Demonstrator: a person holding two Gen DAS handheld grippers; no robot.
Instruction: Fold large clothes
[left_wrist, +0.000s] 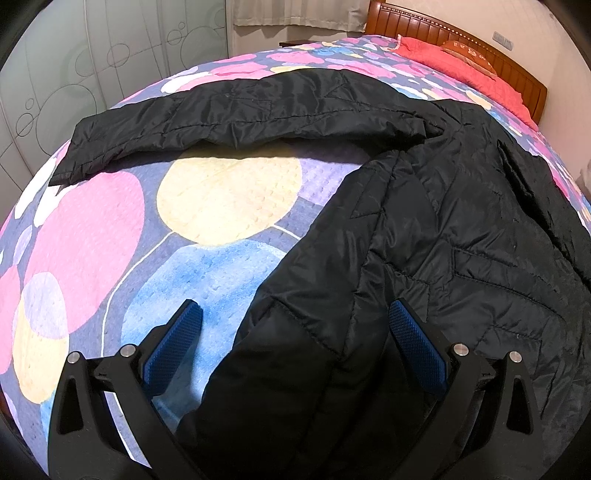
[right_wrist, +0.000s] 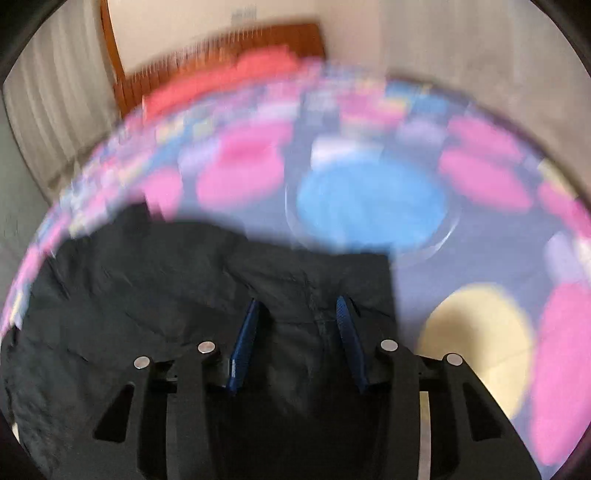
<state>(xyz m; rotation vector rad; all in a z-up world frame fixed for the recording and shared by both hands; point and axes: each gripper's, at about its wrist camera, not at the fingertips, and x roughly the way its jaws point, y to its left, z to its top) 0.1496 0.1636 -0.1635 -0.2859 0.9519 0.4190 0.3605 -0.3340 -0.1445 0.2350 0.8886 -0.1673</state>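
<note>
Left wrist view, black quilted jacket (left_wrist: 424, 229) spread on patterned bed (left_wrist: 110, 240), filling lower right, sleeve stretching to upper left, left gripper (left_wrist: 295, 317) jaws released wide, right gripper (right_wrist: 297, 314) jaws parted above blurred jacket.

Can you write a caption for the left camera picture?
Black jacket on a colourful bedspread, sleeve spread out.

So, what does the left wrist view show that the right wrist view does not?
Only the left view: the jacket's long sleeve stretched across the bedspread, and the wide-open left tongs. Only the right view, which is blurred: the right tongs, parted over black fabric. Both: the black jacket, the circle-patterned bedspread, the red pillow, the wooden headboard.
</note>
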